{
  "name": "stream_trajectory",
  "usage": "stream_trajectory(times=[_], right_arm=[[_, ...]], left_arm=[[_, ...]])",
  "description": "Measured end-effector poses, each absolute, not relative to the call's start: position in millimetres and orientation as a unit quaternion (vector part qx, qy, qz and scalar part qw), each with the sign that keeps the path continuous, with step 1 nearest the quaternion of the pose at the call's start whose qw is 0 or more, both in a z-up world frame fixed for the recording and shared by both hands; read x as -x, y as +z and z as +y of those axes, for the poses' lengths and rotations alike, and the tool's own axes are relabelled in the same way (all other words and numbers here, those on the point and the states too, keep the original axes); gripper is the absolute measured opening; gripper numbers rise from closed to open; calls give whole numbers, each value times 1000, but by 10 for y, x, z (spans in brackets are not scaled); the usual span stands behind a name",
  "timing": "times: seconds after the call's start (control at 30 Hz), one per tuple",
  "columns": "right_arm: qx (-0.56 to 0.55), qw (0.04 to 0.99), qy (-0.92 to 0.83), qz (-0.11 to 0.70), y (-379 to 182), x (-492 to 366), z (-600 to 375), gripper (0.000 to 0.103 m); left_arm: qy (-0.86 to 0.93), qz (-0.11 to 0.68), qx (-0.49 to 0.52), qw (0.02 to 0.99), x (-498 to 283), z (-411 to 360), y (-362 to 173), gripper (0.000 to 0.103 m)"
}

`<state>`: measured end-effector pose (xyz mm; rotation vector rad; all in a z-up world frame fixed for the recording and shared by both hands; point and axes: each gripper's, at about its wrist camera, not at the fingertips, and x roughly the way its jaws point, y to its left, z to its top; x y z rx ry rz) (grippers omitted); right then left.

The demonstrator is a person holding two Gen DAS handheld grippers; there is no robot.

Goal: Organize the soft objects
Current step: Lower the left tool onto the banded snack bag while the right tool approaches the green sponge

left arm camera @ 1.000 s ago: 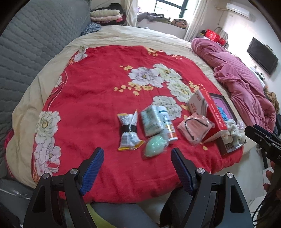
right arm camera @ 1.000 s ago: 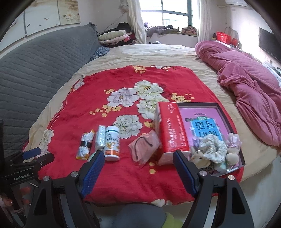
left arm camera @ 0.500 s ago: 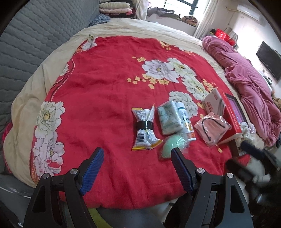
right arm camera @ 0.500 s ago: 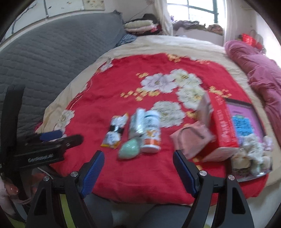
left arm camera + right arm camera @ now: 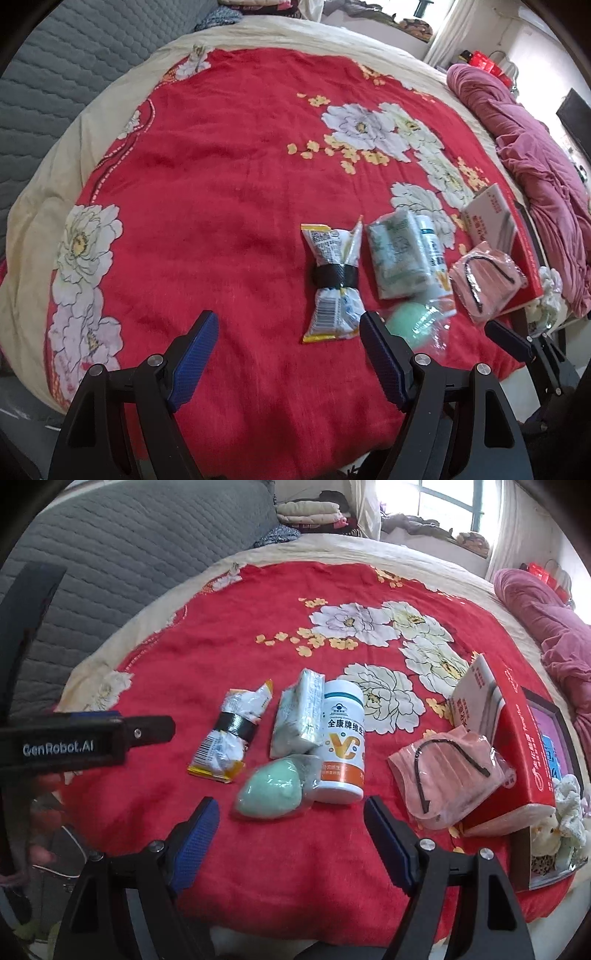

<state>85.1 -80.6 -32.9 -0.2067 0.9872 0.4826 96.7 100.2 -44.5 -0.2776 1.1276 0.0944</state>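
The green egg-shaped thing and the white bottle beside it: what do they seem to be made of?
The green egg-shaped thing looks like matte soft foam, perhaps a sponge, in a crinkly clear plastic wrapper that glints. The white bottle looks like smooth, slightly glossy hard plastic with a printed label.

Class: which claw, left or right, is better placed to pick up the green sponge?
Probably right: the green sponge lies just ahead between the open right claw fingers; it sits beside the left claw.

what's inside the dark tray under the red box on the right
The tray holds the red box across its near-left side, a purple and blue printed sheet, and pale fabric scrunchies at the near end. Whatever lies under the box is covered.
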Motion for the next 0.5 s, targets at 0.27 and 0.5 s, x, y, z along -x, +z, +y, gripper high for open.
stream_trajectory(times=[0.27,0.5], right_arm=[[119,847,228,465,-503,-907,-597,80],[189,851,201,446,-678,-919,-403,80]], left_arm=[[33,551,128,824,-1255,932,-652,80],[23,561,125,818,-1400,895,-762,80]])
